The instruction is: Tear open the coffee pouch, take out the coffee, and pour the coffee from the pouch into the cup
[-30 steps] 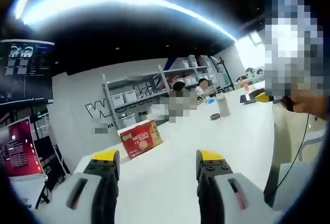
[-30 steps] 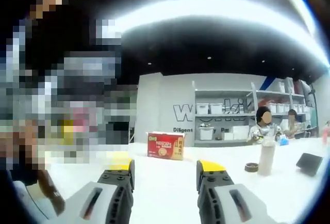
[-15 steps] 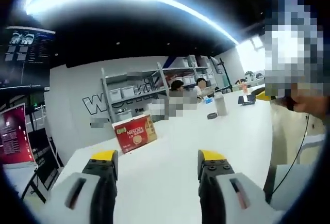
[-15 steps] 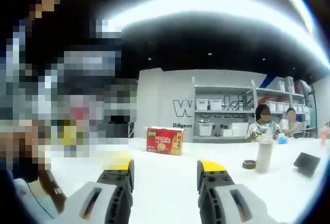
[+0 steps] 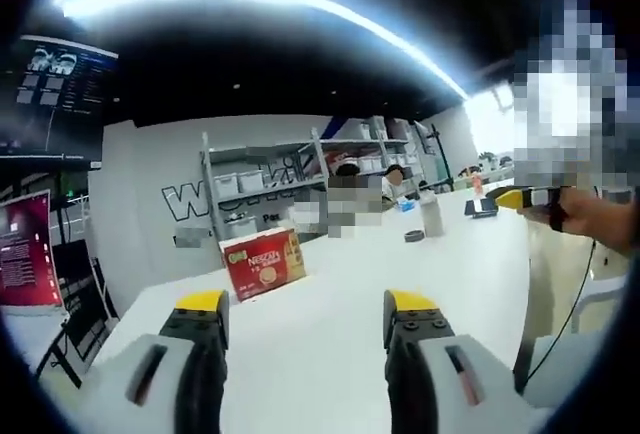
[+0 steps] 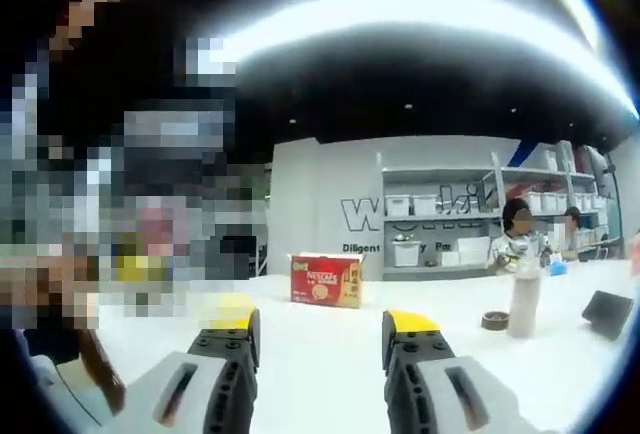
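Coffee box (image 5: 263,265) sits far across the white bench (image 5: 330,334), well beyond both claws; left claw (image 5: 307,306) and right claw (image 6: 318,322) wide, empty; risk: long reach, knocking the tall cup (image 6: 524,305) right of box.

Red box (image 5: 263,265), on the table ahead of the left gripper: "NESCAFÉ" in white on its front face; smaller print unreadable. Same box (image 6: 326,281) ahead of the right gripper: "NESCAFÉ", legible.

Back wall (image 6: 320,204), beyond the shelves: large outlined letters starting "W", partly hidden by the shelving; below them a small line beginning "Diligent", the rest unreadable.

Dark screen (image 5: 55,94), up and left of the left gripper: text too small to read.

Red banner (image 5: 25,254), far left: print illegible.
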Demonstrator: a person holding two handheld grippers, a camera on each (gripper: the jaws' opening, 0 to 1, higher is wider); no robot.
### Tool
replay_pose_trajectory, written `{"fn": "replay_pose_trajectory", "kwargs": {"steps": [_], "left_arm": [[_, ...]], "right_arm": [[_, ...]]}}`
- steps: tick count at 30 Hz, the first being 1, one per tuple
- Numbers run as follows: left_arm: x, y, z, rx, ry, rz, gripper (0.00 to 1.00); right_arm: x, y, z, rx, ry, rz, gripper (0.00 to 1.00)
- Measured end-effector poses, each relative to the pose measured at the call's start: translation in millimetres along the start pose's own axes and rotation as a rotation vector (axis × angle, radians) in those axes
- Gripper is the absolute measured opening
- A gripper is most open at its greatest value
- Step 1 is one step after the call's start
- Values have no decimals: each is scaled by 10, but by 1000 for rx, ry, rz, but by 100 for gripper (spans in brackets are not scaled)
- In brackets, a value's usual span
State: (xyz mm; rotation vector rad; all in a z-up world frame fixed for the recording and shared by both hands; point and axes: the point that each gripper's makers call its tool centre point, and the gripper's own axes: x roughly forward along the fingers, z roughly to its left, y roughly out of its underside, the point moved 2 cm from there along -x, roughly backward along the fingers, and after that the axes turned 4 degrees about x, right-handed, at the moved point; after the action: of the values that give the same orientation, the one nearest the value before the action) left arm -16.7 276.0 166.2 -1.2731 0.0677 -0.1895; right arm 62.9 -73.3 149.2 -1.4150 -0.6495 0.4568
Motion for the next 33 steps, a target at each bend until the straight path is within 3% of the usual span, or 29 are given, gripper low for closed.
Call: {"fn": "replay_pose_trajectory", "kwargs": {"steps": [10,20,33], "left_arm": [[23,-125,22,-23,3,-49,64],[142,-155,38,-31,32,-36,64],[216,-177,55,-22,46,-45,62]], "right_arm": [[57,28,32,-29,-11,17,49],[104,60,45,-25,-14,37,48],[229,108,143,-55,-79,66,48]]}}
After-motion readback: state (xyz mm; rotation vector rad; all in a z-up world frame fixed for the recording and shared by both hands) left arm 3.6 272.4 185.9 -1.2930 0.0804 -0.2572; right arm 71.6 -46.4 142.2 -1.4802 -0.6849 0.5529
